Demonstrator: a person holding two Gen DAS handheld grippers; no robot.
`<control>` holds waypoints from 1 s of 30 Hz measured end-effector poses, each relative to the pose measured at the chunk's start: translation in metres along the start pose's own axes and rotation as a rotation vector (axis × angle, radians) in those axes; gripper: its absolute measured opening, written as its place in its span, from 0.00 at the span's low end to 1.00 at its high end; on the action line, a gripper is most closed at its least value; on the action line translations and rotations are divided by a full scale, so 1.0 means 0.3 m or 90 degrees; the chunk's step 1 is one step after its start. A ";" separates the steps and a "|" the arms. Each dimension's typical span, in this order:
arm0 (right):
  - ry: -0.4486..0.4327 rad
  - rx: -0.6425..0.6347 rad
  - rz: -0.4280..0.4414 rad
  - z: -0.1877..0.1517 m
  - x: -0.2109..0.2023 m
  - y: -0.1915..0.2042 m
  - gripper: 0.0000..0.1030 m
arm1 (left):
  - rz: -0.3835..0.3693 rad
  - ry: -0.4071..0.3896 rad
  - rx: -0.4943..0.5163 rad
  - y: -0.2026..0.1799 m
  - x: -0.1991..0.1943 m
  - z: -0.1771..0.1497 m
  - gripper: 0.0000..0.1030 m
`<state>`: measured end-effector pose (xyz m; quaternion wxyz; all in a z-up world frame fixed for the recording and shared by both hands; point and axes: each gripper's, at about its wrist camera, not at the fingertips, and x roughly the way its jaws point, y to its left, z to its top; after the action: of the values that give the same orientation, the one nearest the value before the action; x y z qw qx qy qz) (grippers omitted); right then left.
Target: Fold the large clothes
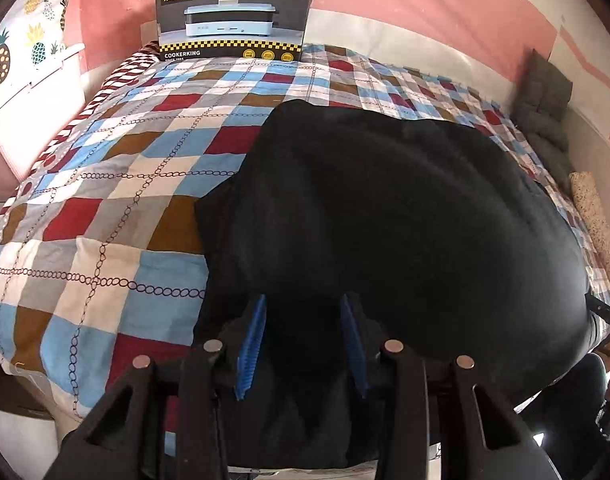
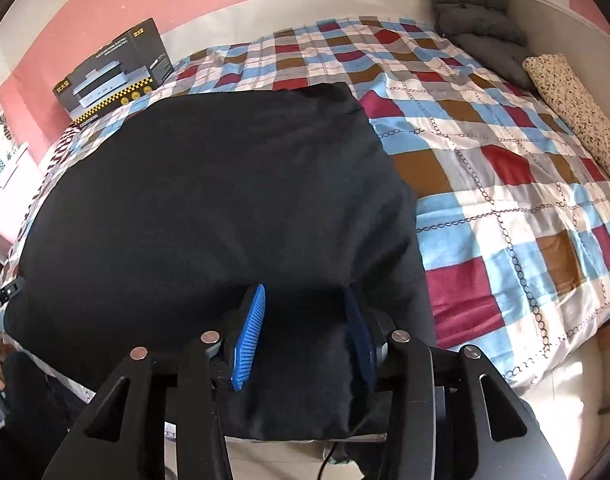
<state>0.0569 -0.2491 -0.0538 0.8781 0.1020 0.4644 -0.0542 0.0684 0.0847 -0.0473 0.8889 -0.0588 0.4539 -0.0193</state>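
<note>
A large black garment [image 1: 385,208] lies spread across the checkered bedspread [image 1: 105,200], reaching from the near edge toward the far side. It also fills the left and middle of the right wrist view [image 2: 193,200]. My left gripper [image 1: 303,340] has its blue pads [image 1: 251,344] apart, with black cloth lying between them at the garment's near left edge. My right gripper [image 2: 305,336] also has its blue pads [image 2: 249,340] apart, with the garment's near right edge between them. The cloth hangs over the bed's front edge under both grippers.
A Cookerking appliance box [image 1: 233,20] stands at the far end of the bed against the pink wall. A grey cushion [image 2: 477,12] and a speckled bolster [image 2: 577,112] lie along the right side. A pineapple-print curtain [image 1: 9,52] hangs at left.
</note>
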 end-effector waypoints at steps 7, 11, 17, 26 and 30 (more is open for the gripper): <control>-0.013 -0.010 0.010 -0.025 -0.099 0.041 0.42 | -0.026 -0.001 -0.022 -0.027 -0.095 -0.018 0.39; -0.031 -0.042 0.037 -0.031 -0.144 0.113 0.42 | -0.037 -0.017 0.001 -0.095 -0.147 -0.012 0.40; -0.058 -0.091 0.067 -0.017 -0.186 0.217 0.42 | -0.060 -0.038 0.031 -0.189 -0.208 0.013 0.48; -0.066 -0.129 0.097 -0.014 -0.185 0.284 0.48 | -0.077 -0.040 0.063 -0.256 -0.212 0.018 0.56; -0.062 -0.116 0.090 -0.009 -0.165 0.254 0.52 | -0.061 -0.034 0.065 -0.239 -0.189 0.020 0.56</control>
<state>0.0414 -0.1742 -0.0043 0.9069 0.0514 0.4156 0.0454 0.0413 0.0189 0.0105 0.9007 -0.0356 0.4249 -0.0832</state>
